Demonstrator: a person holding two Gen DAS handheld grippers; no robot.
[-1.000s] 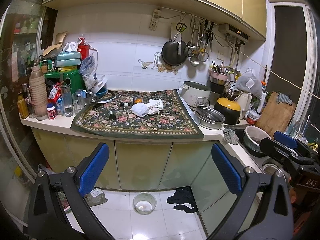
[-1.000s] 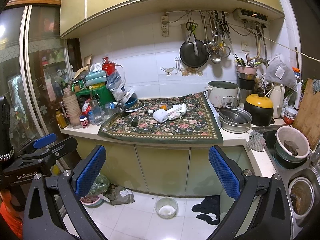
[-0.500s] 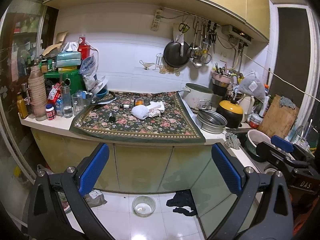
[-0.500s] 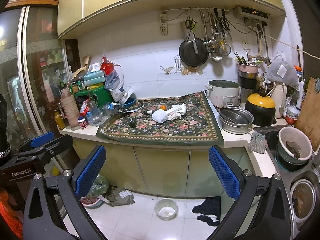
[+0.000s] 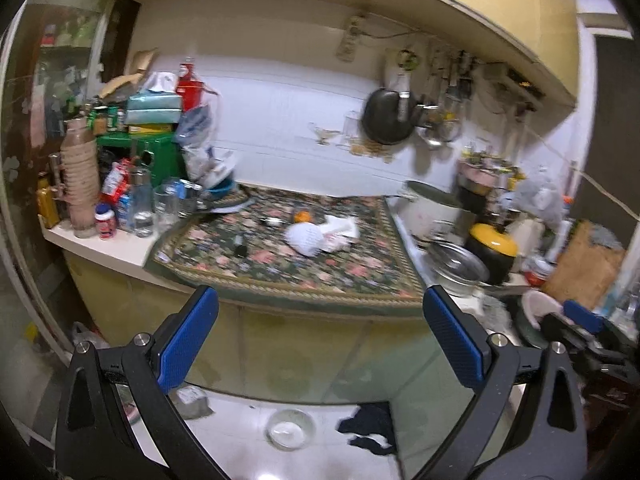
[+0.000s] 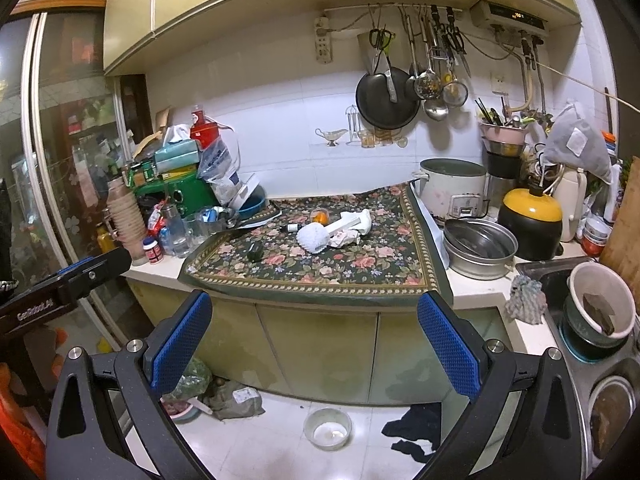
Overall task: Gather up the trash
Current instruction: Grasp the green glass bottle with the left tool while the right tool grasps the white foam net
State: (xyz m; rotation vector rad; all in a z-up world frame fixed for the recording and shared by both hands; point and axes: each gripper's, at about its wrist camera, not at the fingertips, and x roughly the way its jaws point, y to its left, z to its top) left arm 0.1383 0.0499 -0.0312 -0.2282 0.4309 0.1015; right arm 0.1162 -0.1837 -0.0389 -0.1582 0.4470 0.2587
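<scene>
Left gripper (image 5: 320, 340) and right gripper (image 6: 314, 336) both spread wide, empty; crumpled white paper trash (image 6: 346, 236) on floral mat (image 6: 320, 264) well ahead of fingers.

The left gripper (image 5: 320, 336) and the right gripper (image 6: 314, 332) look alike: black triangular frames with cut-out holes, silver screws at the joints, and blue textured pads (image 6: 182, 346) lining the fingers. White lettering marks one gripper's black side.

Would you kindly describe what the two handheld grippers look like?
Both the left gripper and the right gripper have black angular frames with silver bolts and blue textured pads. The left gripper's body bears white "GenRobot.AI" lettering.
</scene>
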